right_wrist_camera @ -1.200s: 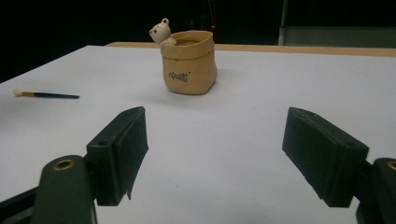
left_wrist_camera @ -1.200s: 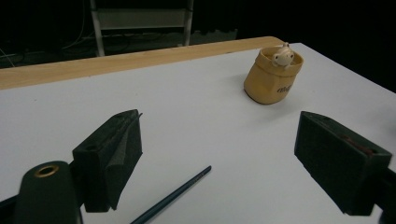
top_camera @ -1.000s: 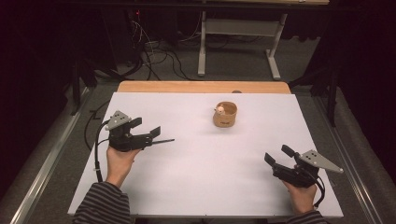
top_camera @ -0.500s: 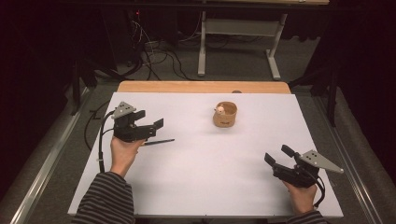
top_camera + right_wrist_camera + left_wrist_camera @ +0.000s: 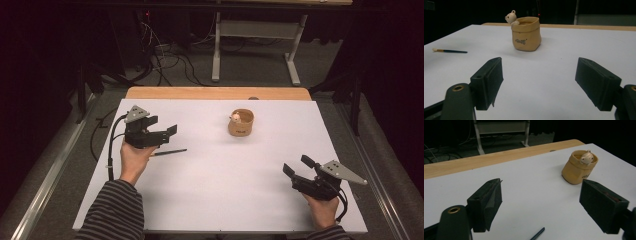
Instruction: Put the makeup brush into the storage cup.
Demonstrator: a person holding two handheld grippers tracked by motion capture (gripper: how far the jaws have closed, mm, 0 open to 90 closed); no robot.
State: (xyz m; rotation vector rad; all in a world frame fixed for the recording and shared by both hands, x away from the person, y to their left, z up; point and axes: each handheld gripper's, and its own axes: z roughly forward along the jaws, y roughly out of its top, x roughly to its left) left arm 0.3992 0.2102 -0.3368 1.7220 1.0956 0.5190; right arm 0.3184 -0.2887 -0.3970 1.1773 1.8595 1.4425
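Left tool (image 5: 167,134) hangs wide over the brush (image 5: 169,151), left-center: light, thin, roll-prone; pinch mid-handle.

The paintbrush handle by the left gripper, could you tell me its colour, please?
Dark blue handle, pale bristle tip; clearest in the right gripper view.

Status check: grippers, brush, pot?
Left hand-held gripper open above the paintbrush, not gripping it. Right hand-held gripper open, empty, near table edge. Bear pot upright, apart from both. Nothing between.
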